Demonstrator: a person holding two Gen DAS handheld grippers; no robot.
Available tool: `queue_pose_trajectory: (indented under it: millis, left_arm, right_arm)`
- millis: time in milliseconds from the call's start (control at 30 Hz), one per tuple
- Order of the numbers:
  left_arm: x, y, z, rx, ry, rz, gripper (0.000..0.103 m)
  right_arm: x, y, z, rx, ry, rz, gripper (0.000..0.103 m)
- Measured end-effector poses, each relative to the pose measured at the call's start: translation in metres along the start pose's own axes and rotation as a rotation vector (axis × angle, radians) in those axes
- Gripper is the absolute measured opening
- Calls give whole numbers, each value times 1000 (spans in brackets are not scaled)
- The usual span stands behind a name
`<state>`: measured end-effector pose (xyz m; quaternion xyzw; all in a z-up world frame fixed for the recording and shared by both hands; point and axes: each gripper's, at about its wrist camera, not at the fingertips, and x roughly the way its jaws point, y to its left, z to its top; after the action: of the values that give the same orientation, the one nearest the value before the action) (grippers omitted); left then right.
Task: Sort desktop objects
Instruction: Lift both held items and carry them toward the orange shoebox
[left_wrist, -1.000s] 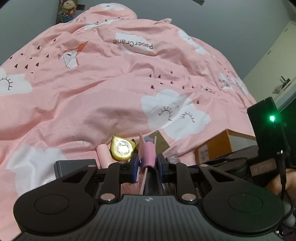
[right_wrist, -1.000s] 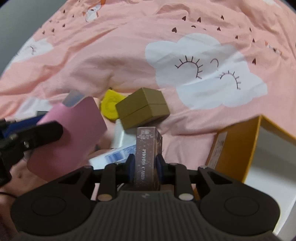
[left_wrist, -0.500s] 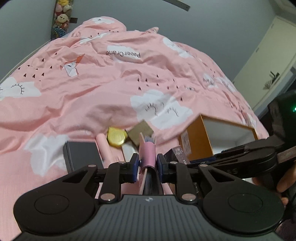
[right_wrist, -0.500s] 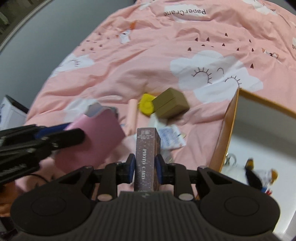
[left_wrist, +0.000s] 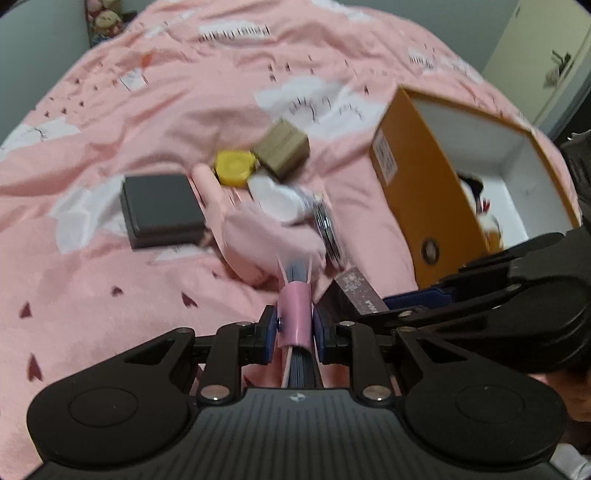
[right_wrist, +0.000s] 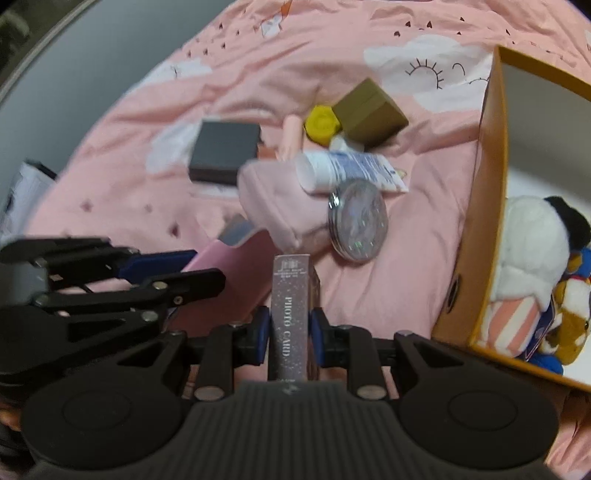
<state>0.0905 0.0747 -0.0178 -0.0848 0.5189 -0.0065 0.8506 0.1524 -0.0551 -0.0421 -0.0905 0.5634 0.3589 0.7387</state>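
Currently carrying: my left gripper (left_wrist: 295, 325) clamps a pink notebook (left_wrist: 294, 314), my right gripper (right_wrist: 289, 328) a card box (right_wrist: 291, 306), both beside the orange box (right_wrist: 480, 206) (toys inside). Next, I judge: lower each in.

I count one orange box (right_wrist: 480, 206) at three o'clock, with two plush toys (right_wrist: 532, 251) inside it. On the pink quilt (right_wrist: 258, 74) toward twelve o'clock lie one black case (right_wrist: 225, 151), one yellow cap (right_wrist: 322, 123), one olive box (right_wrist: 369, 109), one white tube (right_wrist: 351, 171) and one round silver tin (right_wrist: 357, 219). I carry two items: one pink booklet (left_wrist: 294, 314), one photo card box (right_wrist: 290, 314).
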Motion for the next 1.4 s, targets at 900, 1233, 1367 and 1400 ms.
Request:
queue_pose_trajectory:
  millis: [900,1233,1367,1400]
  left_arm:
    - [28,-9,-21,19,89,-22,27]
    - [-9,-11,-9,-8,19,-74,25]
    - [-33,-15,5,-21,-33,-137,24]
    - [-39,-17,9,-19,-52,-155,24]
  right_arm:
    - [19,-20,-26,68,-23,-6,31]
    - [-26,-30,-29,118,-100,132,24]
    - [-60,-37,-31,136,-169,161,24]
    - [-70,-39,-31,143,-190,161,24]
